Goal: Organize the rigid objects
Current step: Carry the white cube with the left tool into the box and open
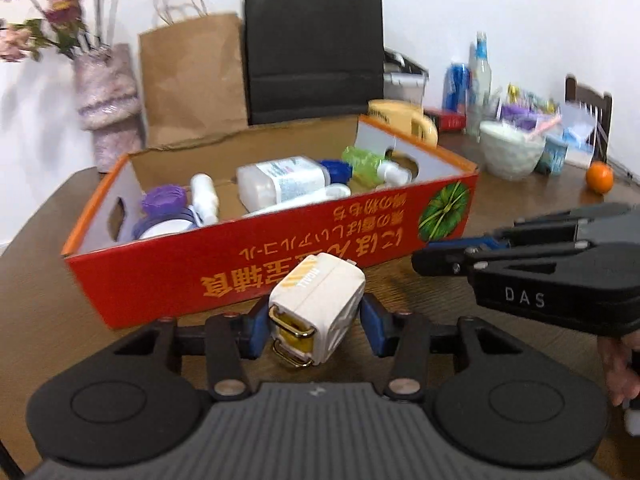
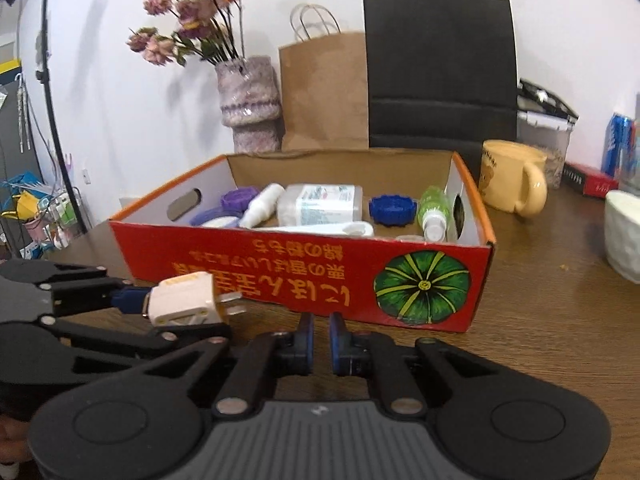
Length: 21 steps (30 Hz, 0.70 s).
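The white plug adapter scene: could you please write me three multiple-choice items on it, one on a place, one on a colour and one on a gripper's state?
1. Where is the white plug adapter? A. Inside the red box. B. Between the left gripper's fingers, before the red box. C. In the yellow mug.
2. What colour is the taller paper bag behind the box? A. Black. B. Green. C. Blue.
3. How is the right gripper? A. Wide open. B. Shut on a bottle. C. Shut, empty.
1 B, the fingers press its sides; 2 A, black beside the brown bag; 3 C, fingers closed, nothing between.
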Available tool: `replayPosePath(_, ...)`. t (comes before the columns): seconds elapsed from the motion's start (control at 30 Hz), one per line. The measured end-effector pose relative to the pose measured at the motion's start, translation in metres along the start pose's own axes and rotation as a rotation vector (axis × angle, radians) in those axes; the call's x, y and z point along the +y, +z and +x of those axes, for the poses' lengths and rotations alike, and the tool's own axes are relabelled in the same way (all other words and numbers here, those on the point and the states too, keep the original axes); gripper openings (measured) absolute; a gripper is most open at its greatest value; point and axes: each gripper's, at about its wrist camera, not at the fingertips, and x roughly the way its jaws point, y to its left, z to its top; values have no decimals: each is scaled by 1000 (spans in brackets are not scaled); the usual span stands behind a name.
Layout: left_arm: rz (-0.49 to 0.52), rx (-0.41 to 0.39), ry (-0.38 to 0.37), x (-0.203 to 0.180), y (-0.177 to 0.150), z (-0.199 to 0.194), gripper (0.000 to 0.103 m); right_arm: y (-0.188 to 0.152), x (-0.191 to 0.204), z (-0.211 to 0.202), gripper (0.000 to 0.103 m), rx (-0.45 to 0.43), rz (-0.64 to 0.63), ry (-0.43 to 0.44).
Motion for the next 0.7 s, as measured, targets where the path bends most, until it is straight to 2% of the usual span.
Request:
replayPosePath(0.07,-19,-38,9,-4,-4,-24,47,-4,7,-22,8,-33,-14,-1)
replayPosePath(0.17,-18,-101,73,-17,-13,-62,47,-14,20,-57,8,-75,-32,0)
replayPosePath(0.43,-124,-214,196,-44,-44,-174,47,-50,56,-162,8,-182,-29,4)
replayPosePath(0.57,-172,-243,236,-54,-61,-220,47,-70,75,-206,8,-221,-27,-1)
replayPosePath(0.7,-176,-290,276,-62,-75,-255,47,-82,91,-236,8,-239,-40,13)
